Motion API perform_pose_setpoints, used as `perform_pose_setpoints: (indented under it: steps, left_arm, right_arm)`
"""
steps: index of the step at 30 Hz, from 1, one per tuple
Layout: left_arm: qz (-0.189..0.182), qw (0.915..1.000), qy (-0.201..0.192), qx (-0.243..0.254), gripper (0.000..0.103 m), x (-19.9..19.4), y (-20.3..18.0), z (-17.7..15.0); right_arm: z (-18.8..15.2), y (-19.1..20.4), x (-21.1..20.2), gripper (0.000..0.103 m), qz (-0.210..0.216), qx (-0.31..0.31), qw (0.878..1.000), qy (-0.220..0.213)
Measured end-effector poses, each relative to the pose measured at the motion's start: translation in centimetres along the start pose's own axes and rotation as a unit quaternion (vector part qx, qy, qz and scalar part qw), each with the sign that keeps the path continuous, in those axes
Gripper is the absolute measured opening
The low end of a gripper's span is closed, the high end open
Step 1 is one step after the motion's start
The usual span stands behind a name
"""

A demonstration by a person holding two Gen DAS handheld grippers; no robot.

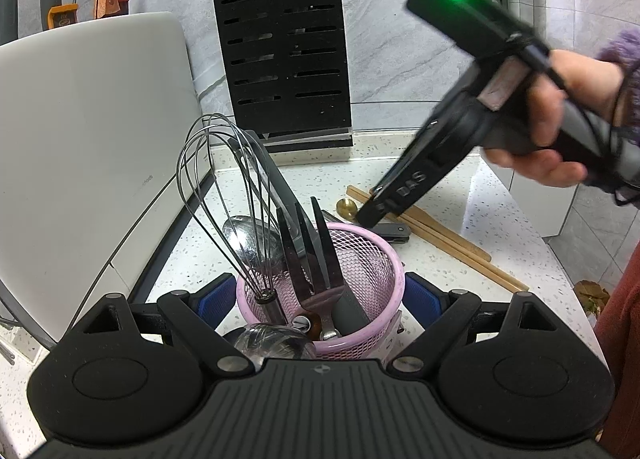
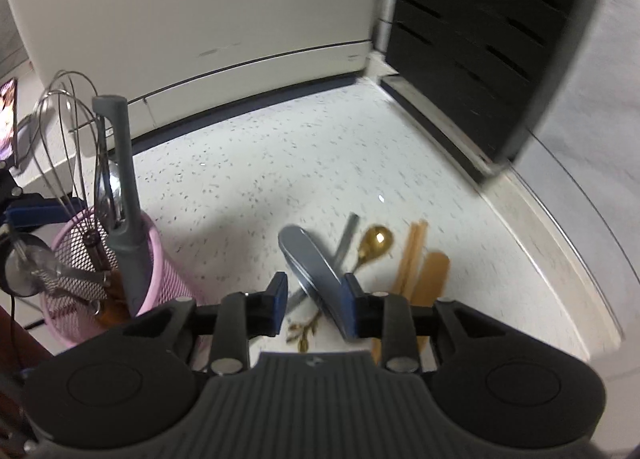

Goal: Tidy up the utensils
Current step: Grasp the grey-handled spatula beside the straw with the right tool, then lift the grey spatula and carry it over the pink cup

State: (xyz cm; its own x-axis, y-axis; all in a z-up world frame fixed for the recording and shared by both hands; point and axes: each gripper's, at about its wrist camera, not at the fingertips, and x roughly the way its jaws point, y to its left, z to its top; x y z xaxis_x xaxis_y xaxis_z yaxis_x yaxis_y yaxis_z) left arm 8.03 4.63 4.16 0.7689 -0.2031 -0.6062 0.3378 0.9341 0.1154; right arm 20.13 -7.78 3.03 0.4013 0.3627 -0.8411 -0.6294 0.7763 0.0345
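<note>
A pink mesh utensil holder stands on the speckled counter, filled with a wire whisk, a dark fork, a metal spoon and a grey-handled tool. My left gripper has its blue pads on either side of the holder, shut on it. My right gripper is open, low over loose utensils on the counter: a grey metal utensil that lies against its right pad, a gold spoon and wooden chopsticks. From the left wrist view the right gripper's tips are hidden.
A black slotted knife block stands at the back against the grey wall. A large white appliance fills the left side. Knives and tools hang on the wall above. The counter edge runs down the right.
</note>
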Motion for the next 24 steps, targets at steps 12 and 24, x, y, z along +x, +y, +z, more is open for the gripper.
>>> perform_pose_setpoints:
  steps: [12, 24]
  left_arm:
    - [0.008, 0.9999, 0.003, -0.007, 0.103, -0.3, 0.3, -0.3]
    - [0.011, 0.9999, 0.003, -0.009, 0.103, -0.7, 0.5, -0.6]
  right_arm:
    - [1.9, 1.8, 3.5, 0.036, 0.007, -0.091, 0.995, 0.031]
    - [0.8, 4.8, 4.6, 0.036, -0.063, -0.173, 0.983, 0.028]
